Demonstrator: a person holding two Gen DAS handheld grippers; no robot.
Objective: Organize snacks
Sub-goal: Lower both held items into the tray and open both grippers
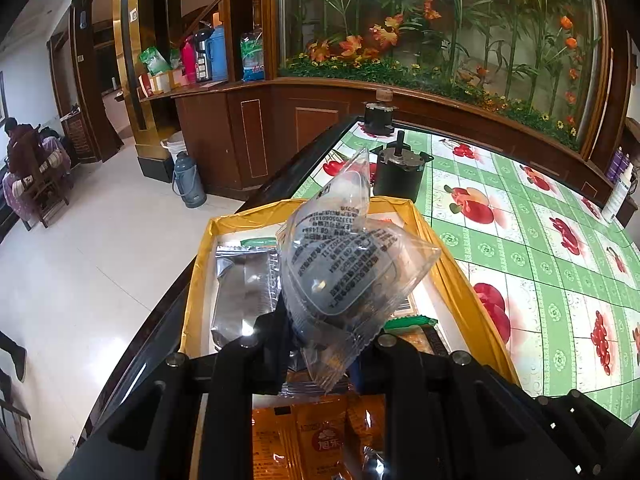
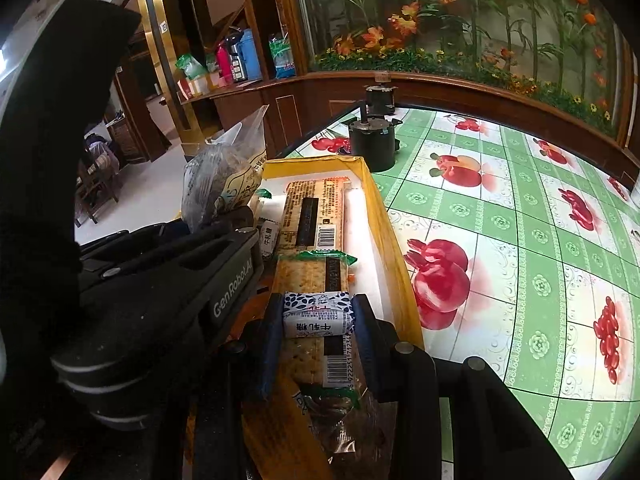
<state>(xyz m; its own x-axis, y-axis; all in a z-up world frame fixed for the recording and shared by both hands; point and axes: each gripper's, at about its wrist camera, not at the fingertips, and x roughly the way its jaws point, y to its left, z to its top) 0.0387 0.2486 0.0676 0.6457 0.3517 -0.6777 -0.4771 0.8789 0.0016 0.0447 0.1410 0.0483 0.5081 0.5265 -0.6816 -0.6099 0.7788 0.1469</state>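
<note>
A big table (image 1: 520, 240) wears a green cloth with red fruit on it. A yellow box (image 2: 394, 240) sits at its near left edge, with long cracker packs (image 2: 312, 216) lying inside. The left gripper (image 1: 320, 344) is clamped on a clear snack bag (image 1: 348, 256), held up over the box. The right gripper (image 2: 318, 316) pinches a small white candy (image 2: 316, 316) above the crackers.
</note>
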